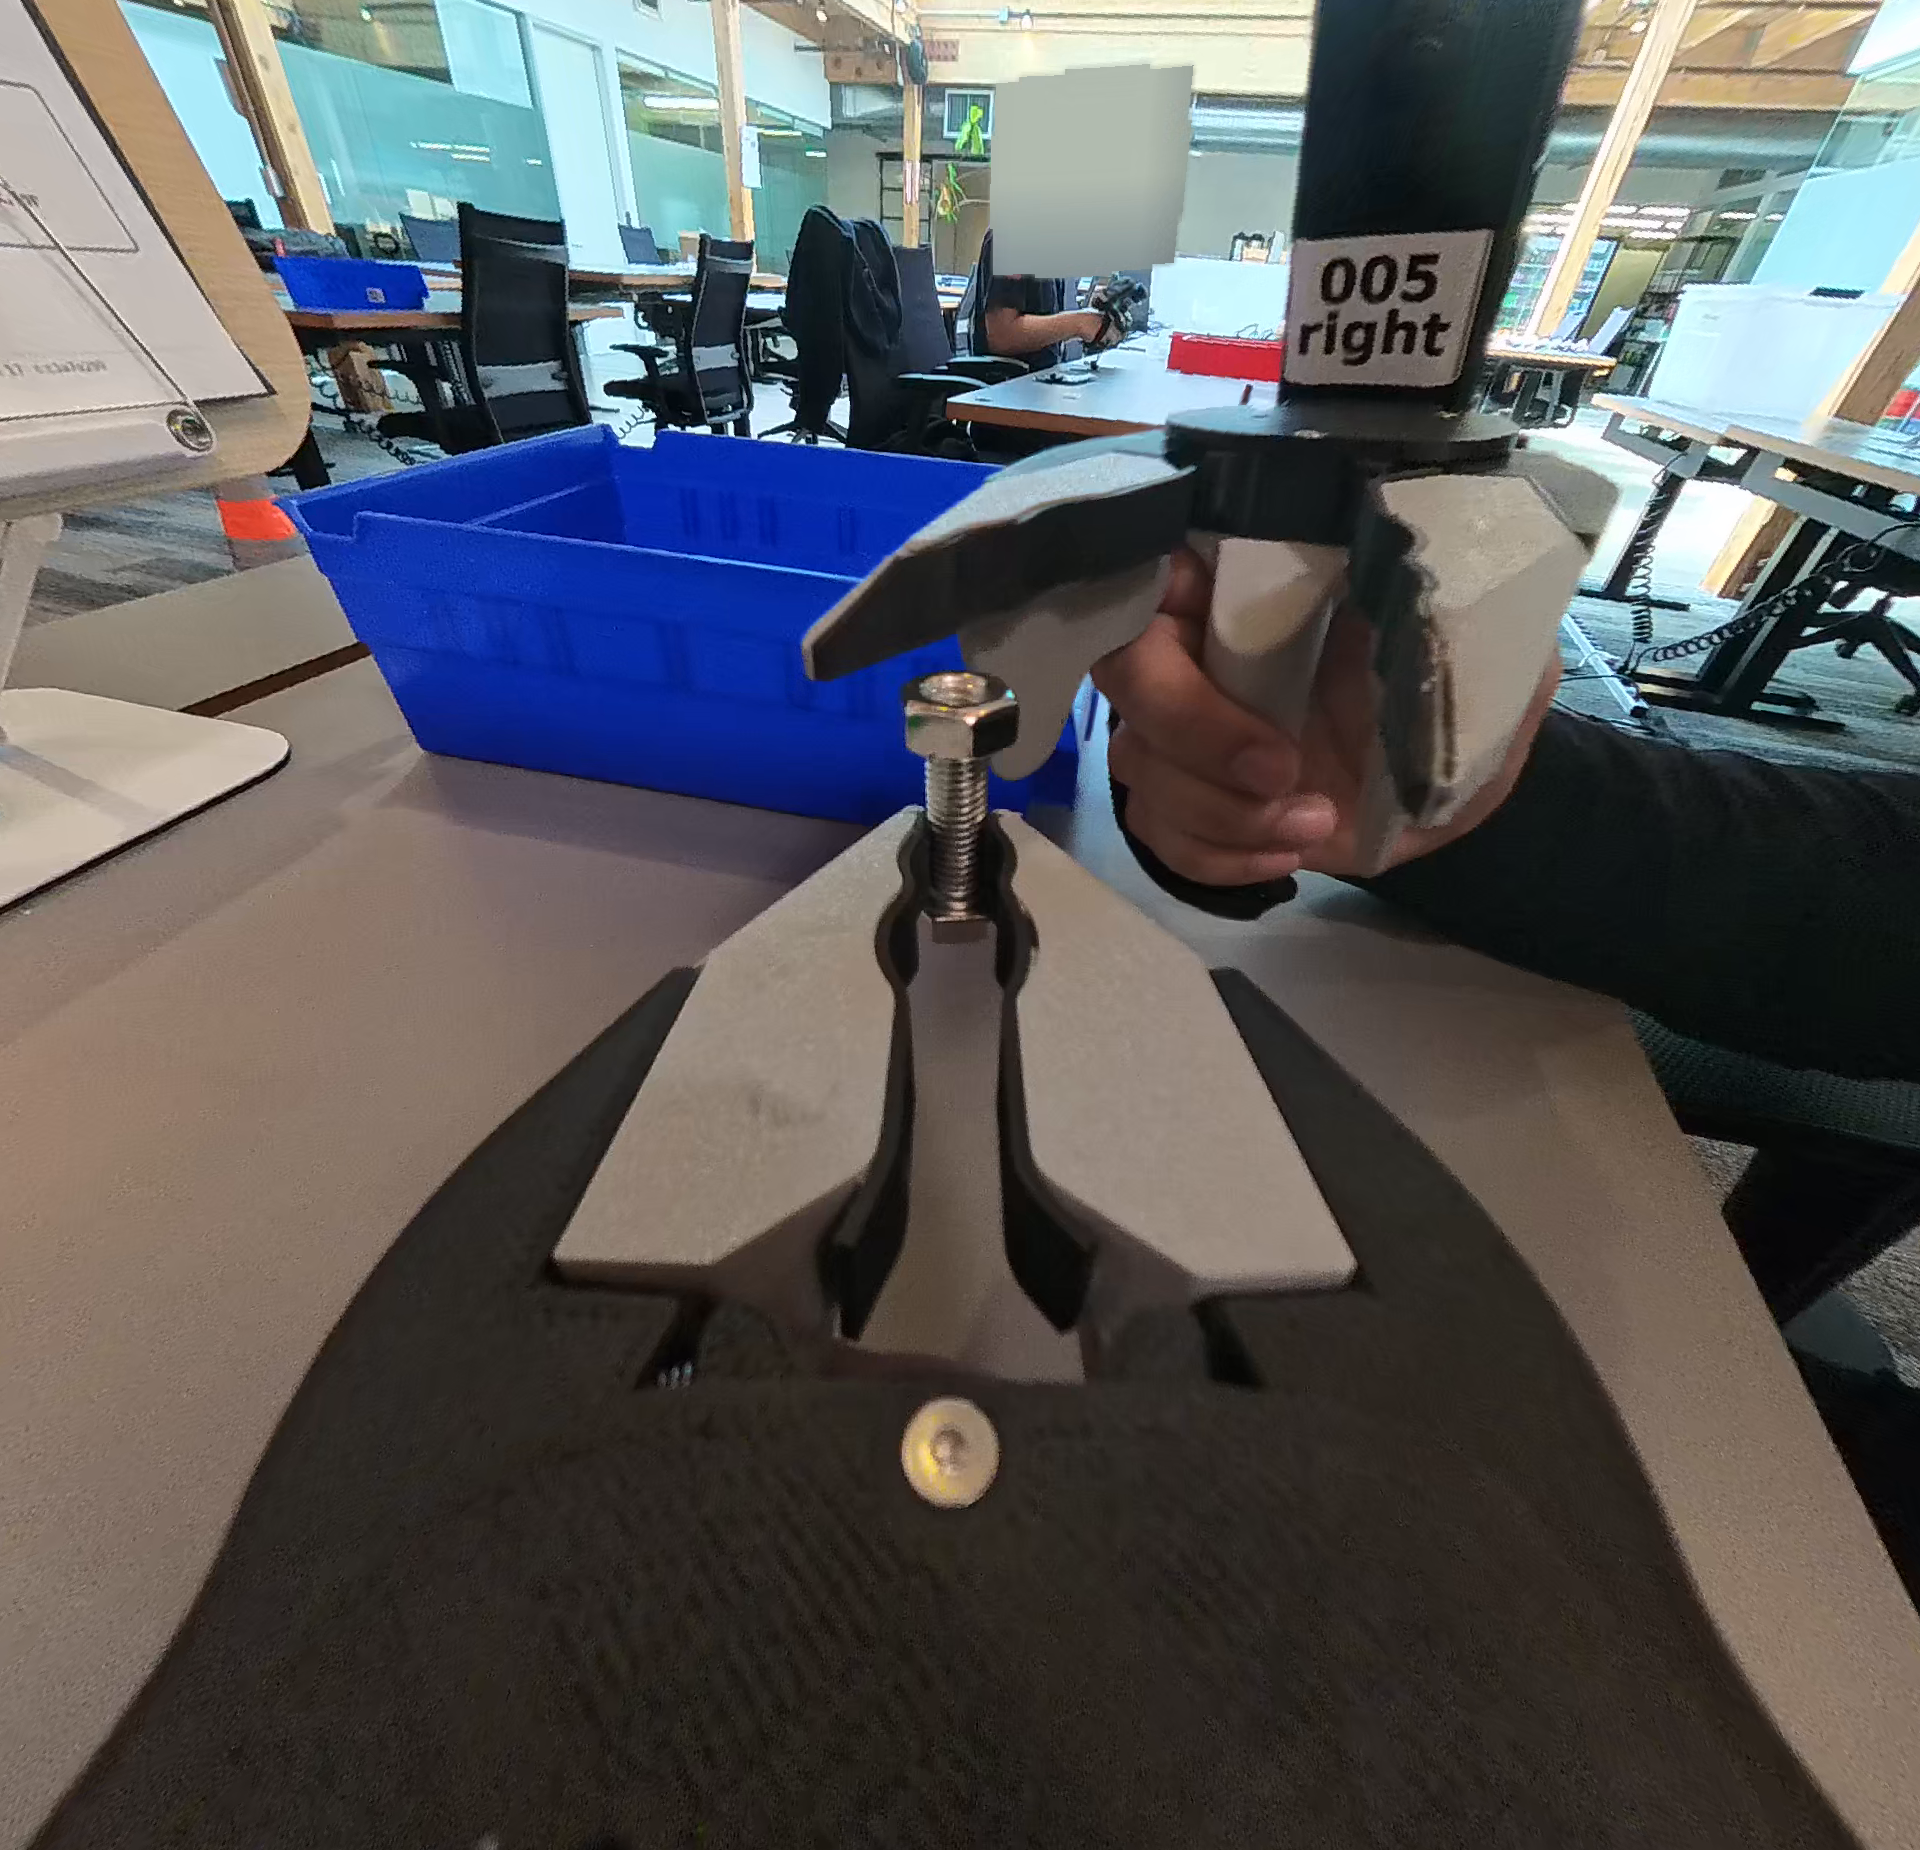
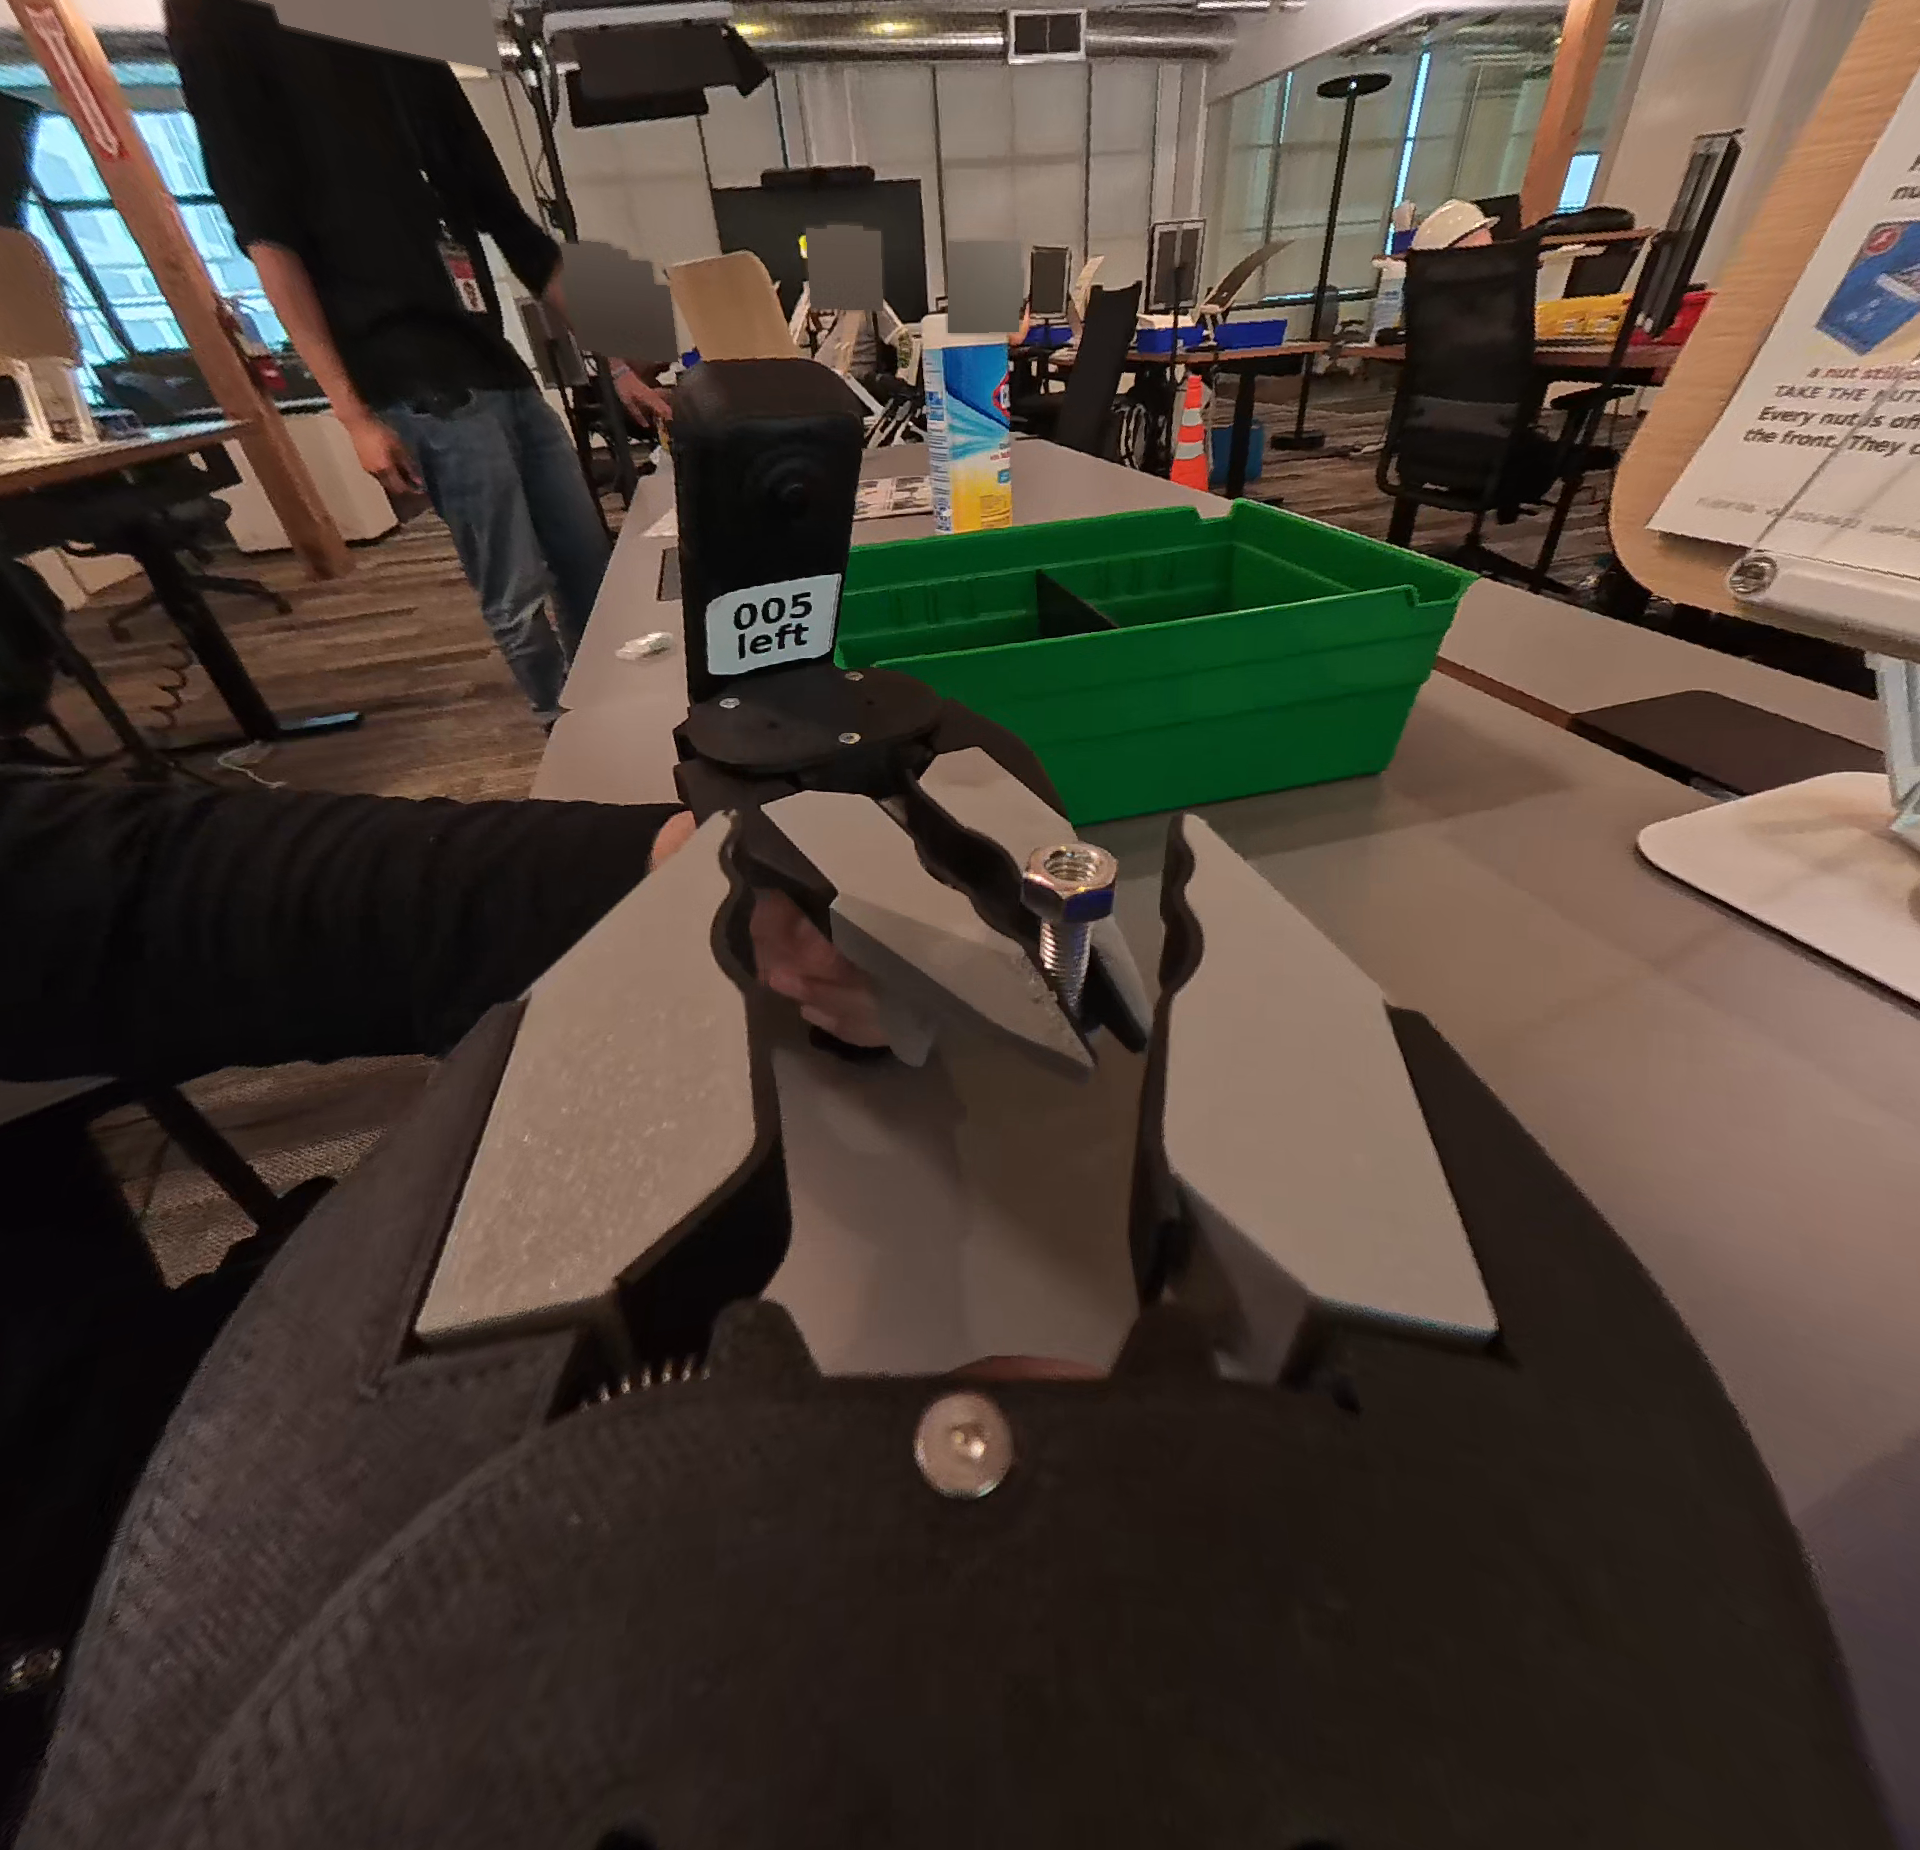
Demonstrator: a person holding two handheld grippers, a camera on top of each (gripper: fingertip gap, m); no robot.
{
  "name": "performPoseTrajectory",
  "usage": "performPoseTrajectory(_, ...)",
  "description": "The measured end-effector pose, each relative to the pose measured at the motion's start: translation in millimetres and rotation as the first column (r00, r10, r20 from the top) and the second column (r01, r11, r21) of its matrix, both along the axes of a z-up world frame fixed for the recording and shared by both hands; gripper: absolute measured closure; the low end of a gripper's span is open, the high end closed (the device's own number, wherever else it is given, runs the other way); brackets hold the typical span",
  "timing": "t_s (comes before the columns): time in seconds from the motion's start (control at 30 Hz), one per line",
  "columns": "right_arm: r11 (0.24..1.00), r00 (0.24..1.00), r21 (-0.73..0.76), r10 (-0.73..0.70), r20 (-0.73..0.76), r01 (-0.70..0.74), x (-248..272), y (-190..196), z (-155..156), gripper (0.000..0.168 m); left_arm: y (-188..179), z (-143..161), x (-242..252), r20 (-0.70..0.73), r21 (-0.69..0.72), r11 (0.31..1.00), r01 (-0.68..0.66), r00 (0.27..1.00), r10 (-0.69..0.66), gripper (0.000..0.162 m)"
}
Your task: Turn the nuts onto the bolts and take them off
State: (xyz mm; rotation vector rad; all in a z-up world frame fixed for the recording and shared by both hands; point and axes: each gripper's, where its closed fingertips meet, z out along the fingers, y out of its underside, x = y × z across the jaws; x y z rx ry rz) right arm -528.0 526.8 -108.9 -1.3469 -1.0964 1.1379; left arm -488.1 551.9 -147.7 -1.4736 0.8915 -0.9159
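Steel hex nut [image 1: 958, 717] sits at the top of an upright bolt [image 1: 956, 832].
The left gripper [image 1: 958, 870] is clamped on the bolt's lower shank and head, steadying it above the grey table [image 1: 416, 917]; the right gripper [image 2: 961, 953] stands spread wide around the nut, holding nothing, probably poised to turn it.

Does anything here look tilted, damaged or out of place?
Nothing stands out. The left gripper holds the bolt upright, the nut sits level at its top, and the right gripper is open around it.
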Motion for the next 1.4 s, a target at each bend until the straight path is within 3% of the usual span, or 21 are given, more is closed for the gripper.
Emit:
performPoseTrajectory(0.53, 0.999, 0.999, -0.019, 0.051, 0.017, -0.051, -6.4, -8.5, -6.6, 0.092, -13.0, 1.0, 8.7, 0.000, 0.027, 0.998, 0.063, 0.998, -0.063, 0.155)
performPoseTrajectory(1.03, 0.998, 0.998, -0.023, 0.055, 0.027, -0.054, -9.4, -9.7, -9.5, 0.091, -9.5, 1.4, 6.8, 0.008, 0.017, 0.999, 0.042, 0.999, -0.042, 0.156)
performPoseTrajectory(1.4, 0.999, 0.998, -0.001, 0.049, 0.033, -0.049, -15.9, -11.9, -11.1, 0.080, -11.8, 0.9, 9.3, 0.006, 0.015, 0.998, 0.054, 0.998, -0.055, 0.156)
